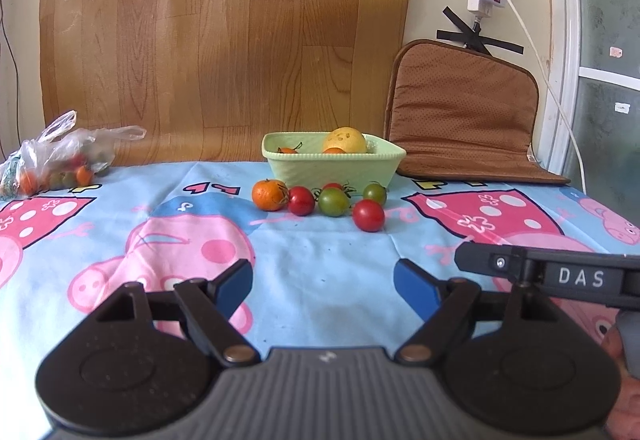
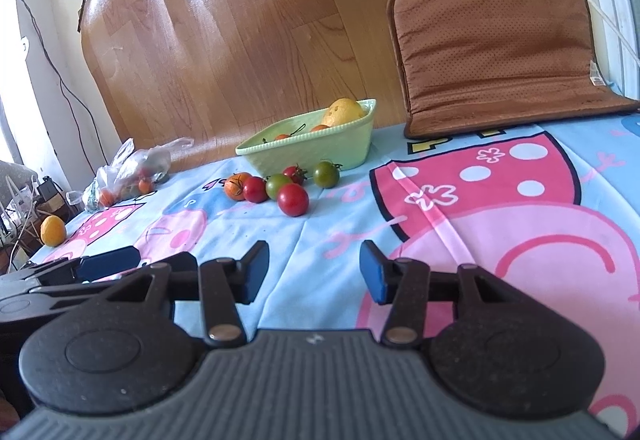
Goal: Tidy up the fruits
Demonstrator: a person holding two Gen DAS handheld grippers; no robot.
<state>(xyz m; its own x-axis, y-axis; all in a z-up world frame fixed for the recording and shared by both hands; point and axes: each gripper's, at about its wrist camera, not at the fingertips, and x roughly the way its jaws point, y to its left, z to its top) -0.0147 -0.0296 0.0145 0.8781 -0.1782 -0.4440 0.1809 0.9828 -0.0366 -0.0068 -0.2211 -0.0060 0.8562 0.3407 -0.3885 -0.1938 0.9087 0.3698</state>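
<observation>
A pale green bowl (image 1: 334, 165) (image 2: 316, 149) stands at the back of the table with a yellow fruit (image 1: 345, 139) (image 2: 343, 111) and small orange ones inside. In front of it lie an orange tomato (image 1: 269, 194) (image 2: 236, 185), red tomatoes (image 1: 368, 215) (image 2: 293, 199) and green tomatoes (image 1: 333, 201) (image 2: 326, 173). My left gripper (image 1: 323, 282) hovers open well short of them, nothing between its blue pads. My right gripper (image 2: 314, 272) is open too, also empty, beside the left one. A lone yellow-orange fruit (image 2: 53, 231) sits at the table's left edge.
A clear plastic bag (image 1: 60, 159) (image 2: 128, 175) with more small tomatoes lies at the back left. A brown cushion (image 1: 464, 111) (image 2: 500, 47) leans on the wall at the back right. A wood-pattern sheet (image 1: 224, 39) covers the wall behind. The cartoon tablecloth (image 1: 320, 252) spreads between grippers and fruit.
</observation>
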